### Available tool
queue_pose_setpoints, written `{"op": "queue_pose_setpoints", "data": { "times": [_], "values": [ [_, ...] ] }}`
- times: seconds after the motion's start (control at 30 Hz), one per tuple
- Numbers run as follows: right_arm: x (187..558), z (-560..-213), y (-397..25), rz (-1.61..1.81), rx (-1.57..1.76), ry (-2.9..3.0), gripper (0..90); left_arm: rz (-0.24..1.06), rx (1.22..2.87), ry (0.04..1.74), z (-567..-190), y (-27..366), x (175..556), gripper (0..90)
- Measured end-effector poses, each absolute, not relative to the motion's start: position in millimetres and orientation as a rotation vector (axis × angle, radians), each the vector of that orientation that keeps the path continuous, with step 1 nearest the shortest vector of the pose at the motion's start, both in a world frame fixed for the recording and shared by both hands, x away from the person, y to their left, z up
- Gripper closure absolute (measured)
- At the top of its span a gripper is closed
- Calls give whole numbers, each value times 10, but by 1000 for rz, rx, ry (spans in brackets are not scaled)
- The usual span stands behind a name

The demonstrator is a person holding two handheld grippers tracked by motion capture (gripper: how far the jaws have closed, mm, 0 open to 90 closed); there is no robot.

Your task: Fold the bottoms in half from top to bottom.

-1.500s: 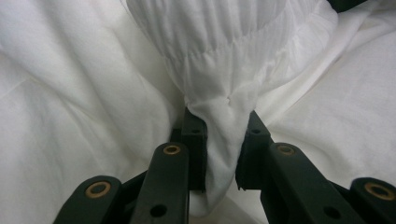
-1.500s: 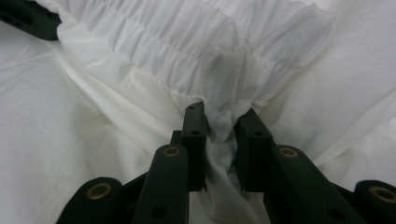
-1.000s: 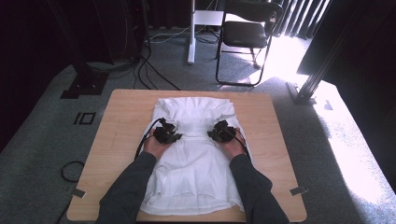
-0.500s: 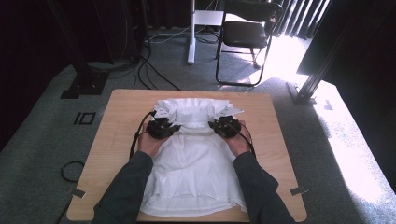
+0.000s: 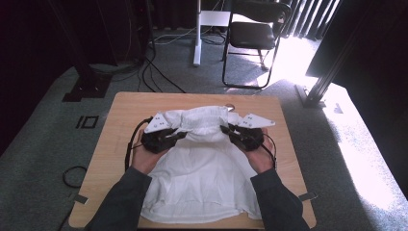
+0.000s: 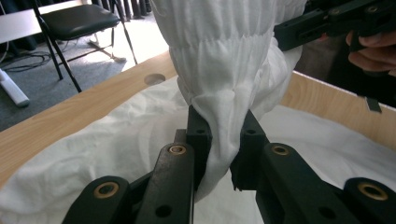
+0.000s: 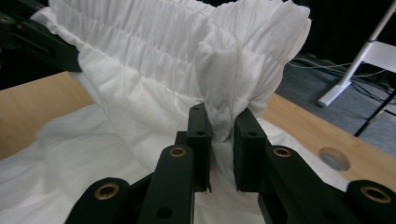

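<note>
A: What's on the desk (image 5: 120, 110)?

B: A white elasticated garment (image 5: 202, 168) spread across it, its gathered waistband end (image 5: 204, 122) raised off the wood at the far side

A: And your tools?

B: Your left tool (image 5: 180, 135) and right tool (image 5: 225, 130) are each clamped on a bunch of that band, one at either side, so you can likely carry the edge evenly for a fold

Both forearms reach forward side by side, palms up; the black two-jaw left gripper (image 5: 179, 135) and the black two-jaw right gripper (image 5: 226, 130) point inward, jaws clamped on bunched white cloth (image 5: 204, 122).
</note>
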State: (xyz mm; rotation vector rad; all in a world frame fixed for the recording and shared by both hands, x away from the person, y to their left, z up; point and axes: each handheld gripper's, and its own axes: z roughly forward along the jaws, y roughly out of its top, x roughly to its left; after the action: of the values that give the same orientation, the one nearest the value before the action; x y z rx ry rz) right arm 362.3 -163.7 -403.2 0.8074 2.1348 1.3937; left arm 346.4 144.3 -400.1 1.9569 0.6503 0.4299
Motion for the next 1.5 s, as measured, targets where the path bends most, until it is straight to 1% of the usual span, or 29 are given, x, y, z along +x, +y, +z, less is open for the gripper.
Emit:
{"op": "queue_pose_setpoints", "data": {
  "times": [0.1, 0.23, 0.27, 0.4, 0.53, 0.57, 0.6, 0.63, 0.7, 0.73, 0.77, 0.8, 0.87, 0.93, 0.97, 1.0, 1.07, 1.1, 1.13, 1.17, 1.33, 1.43, 1.5],
  "values": [
    [3475, -4177, -1624, 1366, 816, 2165, 794, 430, 2002, 666, -4193, 1426, 3356, 813],
    [3372, -4538, -1610, 1329, 851, 2254, 791, 349, 2052, 706, -4583, 1455, 3294, 811],
    [3360, -4618, -1610, 1335, 862, 2272, 791, 307, 2062, 734, -4729, 1471, 3293, 810],
    [3287, -5051, -1559, 1265, 900, 2385, 788, 213, 2108, 797, -5141, 1494, 3311, 810],
    [3253, -5310, -1535, 1207, 945, 2441, 783, 146, 2150, 848, -5422, 1468, 3326, 794],
    [3245, -5361, -1531, 1199, 956, 2454, 772, 133, 2158, 859, -5463, 1466, 3327, 776],
    [3248, -5389, -1529, 1180, 958, 2470, 748, 115, 2144, 869, -5478, 1473, 3325, 748],
    [3249, -5401, -1526, 1160, 967, 2484, 697, 99, 2133, 874, -5469, 1482, 3323, 703],
    [3254, -5389, -1539, 1152, 987, 2488, 583, 109, 2119, 862, -5396, 1503, 3295, 610],
    [3254, -5389, -1539, 1152, 987, 2488, 583, 109, 2119, 862, -5396, 1503, 3295, 585],
    [3255, -5372, -1551, 1154, 992, 2486, 549, 126, 2107, 840, -5314, 1541, 3271, 585],
    [3229, -5271, -1616, 1200, 1005, 2460, 507, 136, 2091, 836, -5256, 1573, 3257, 551],
    [3217, -5215, -1654, 1228, 1006, 2439, 483, 162, 2045, 831, -5127, 1676, 3253, 552],
    [3217, -5030, -1782, 1331, 1022, 2368, 484, 170, 2009, 844, -5046, 1753, 3292, 557],
    [3217, -5030, -1782, 1331, 1022, 2368, 484, 179, 1994, 857, -5013, 1781, 3326, 557],
    [3240, -4977, -1816, 1345, 1032, 2349, 495, 196, 1989, 881, -4979, 1798, 3376, 585],
    [3324, -4906, -1850, 1332, 1071, 2316, 703, 209, 2001, 897, -4952, 1784, 3463, 714],
    [3383, -4892, -1848, 1307, 1091, 2308, 762, 208, 2008, 894, -4952, 1747, 3529, 797],
    [3475, -4892, -1834, 1281, 1125, 2299, 816, 214, 2016, 898, -4959, 1719, 3571, 855],
    [3532, -4899, -1820, 1265, 1142, 2303, 833, 220, 2024, 918, -4976, 1676, 3629, 879],
    [3871, -5037, -1621, 1109, 1198, 2336, 819, 160, 2066, 955, -5142, 1509, 3868, 884],
    [3951, -5141, -1524, 1064, 1204, 2402, 798, 134, 2097, 965, -5249, 1433, 3896, 874],
    [3930, -5181, -1483, 1071, 1193, 2427, 783, 116, 2095, 951, -5269, 1423, 3855, 863]
  ]
}}
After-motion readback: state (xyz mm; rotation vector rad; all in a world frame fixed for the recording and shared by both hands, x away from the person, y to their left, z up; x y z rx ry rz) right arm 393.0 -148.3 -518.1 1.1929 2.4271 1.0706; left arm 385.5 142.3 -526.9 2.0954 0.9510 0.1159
